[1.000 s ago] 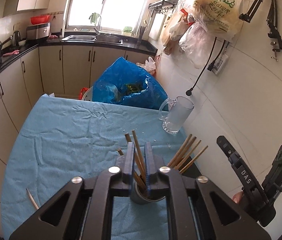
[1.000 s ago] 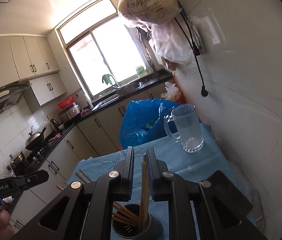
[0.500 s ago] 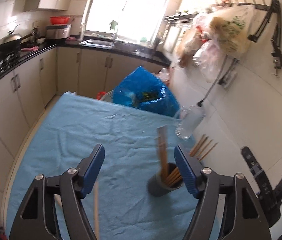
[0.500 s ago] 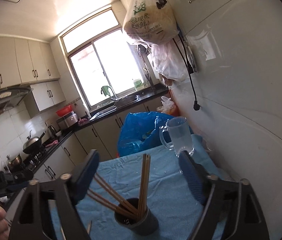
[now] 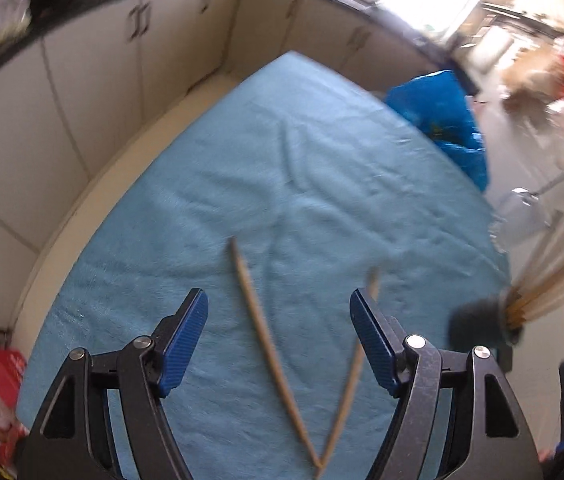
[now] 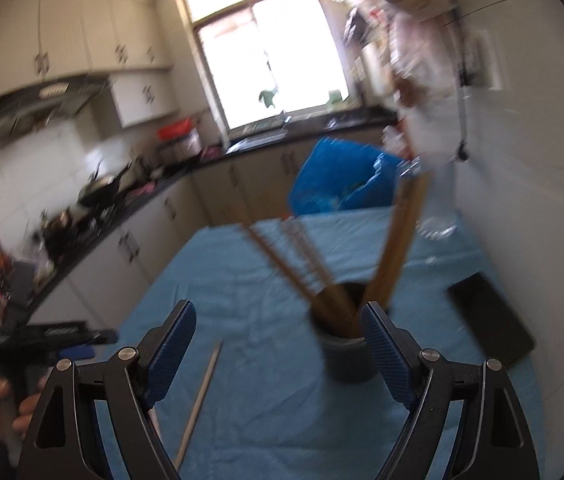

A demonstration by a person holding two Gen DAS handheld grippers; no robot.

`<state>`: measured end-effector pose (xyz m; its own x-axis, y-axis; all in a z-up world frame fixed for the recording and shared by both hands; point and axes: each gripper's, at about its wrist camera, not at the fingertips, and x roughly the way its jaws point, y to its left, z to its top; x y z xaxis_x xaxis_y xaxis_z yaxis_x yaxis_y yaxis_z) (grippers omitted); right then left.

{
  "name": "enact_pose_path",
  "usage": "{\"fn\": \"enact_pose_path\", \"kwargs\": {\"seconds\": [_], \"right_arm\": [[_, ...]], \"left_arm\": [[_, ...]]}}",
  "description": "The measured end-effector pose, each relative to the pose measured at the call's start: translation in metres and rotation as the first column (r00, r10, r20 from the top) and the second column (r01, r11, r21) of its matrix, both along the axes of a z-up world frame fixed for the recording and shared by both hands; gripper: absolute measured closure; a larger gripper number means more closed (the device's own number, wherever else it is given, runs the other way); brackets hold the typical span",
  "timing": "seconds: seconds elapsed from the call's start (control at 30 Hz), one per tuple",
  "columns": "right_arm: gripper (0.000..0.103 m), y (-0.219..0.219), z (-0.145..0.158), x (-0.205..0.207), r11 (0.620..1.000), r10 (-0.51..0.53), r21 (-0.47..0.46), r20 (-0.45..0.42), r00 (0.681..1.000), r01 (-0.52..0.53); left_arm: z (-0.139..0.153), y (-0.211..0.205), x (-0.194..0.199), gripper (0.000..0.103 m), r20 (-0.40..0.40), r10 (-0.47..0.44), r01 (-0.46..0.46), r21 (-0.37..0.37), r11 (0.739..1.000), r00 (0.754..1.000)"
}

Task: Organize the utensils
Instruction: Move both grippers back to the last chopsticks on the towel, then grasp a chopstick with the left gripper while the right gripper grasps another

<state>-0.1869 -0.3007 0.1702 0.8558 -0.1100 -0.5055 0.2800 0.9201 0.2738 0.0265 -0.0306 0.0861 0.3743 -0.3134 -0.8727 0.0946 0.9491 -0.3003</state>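
Two loose wooden chopsticks (image 5: 266,344) lie in a V on the blue cloth (image 5: 282,184), right below my open, empty left gripper (image 5: 280,316). A dark holder cup (image 6: 345,344) with several chopsticks (image 6: 397,240) stands on the cloth just ahead of my open, empty right gripper (image 6: 278,332). The cup also shows blurred at the right in the left wrist view (image 5: 481,328). One loose chopstick (image 6: 202,392) shows in the right wrist view, left of the cup.
A glass mug (image 5: 521,216) stands near the wall at the far right. A blue plastic bag (image 6: 337,176) sits beyond the table's far end. A dark flat phone (image 6: 489,316) lies right of the cup. Cabinets and counter run along the left.
Both grippers opened and let their chopsticks drop into the cup. The left gripper then swung left and down over the loose chopsticks. The right gripper pulled back from the cup.
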Motion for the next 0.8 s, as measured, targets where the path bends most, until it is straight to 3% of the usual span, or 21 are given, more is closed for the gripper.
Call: {"fn": "enact_pose_path", "kwargs": {"seconds": [0.1, 0.23, 0.37, 0.4, 0.53, 0.67, 0.8], "right_arm": [[0.015, 0.019, -0.01, 0.008, 0.999, 0.046, -0.014, -0.028, 0.999, -0.047], [0.016, 0.031, -0.025, 0.02, 0.996, 0.088, -0.004, -0.086, 0.992, -0.088], [0.022, 0.037, -0.038, 0.029, 0.992, 0.126, 0.025, -0.142, 0.982, -0.123], [0.025, 0.039, -0.041, 0.032, 0.991, 0.135, 0.031, -0.154, 0.979, -0.131], [0.039, 0.049, -0.051, 0.051, 0.985, 0.172, 0.04, -0.214, 0.961, -0.168], [0.047, 0.069, -0.064, 0.083, 0.976, 0.215, 0.043, -0.285, 0.934, -0.212], [0.049, 0.073, -0.09, 0.131, 0.965, 0.26, 0.127, -0.37, 0.892, -0.229]], "left_arm": [[-0.017, -0.001, 0.014, 0.032, -0.029, 0.004, -0.004, 0.031, 1.0, 1.0], [-0.043, -0.01, 0.032, 0.058, -0.086, 0.009, -0.003, 0.077, 0.997, 0.996], [-0.064, -0.014, 0.043, 0.071, -0.117, 0.019, -0.007, 0.104, 0.995, 0.993], [-0.064, -0.016, 0.043, 0.071, -0.1, 0.018, -0.007, 0.112, 0.994, 0.995], [-0.065, -0.016, 0.037, 0.092, -0.062, 0.004, 0.007, 0.179, 0.984, 0.998], [-0.064, -0.002, 0.026, 0.093, -0.057, -0.038, 0.048, 0.182, 0.982, 0.998], [-0.064, 0.011, 0.017, 0.093, -0.055, -0.062, 0.07, 0.164, 0.984, 0.997]]}}
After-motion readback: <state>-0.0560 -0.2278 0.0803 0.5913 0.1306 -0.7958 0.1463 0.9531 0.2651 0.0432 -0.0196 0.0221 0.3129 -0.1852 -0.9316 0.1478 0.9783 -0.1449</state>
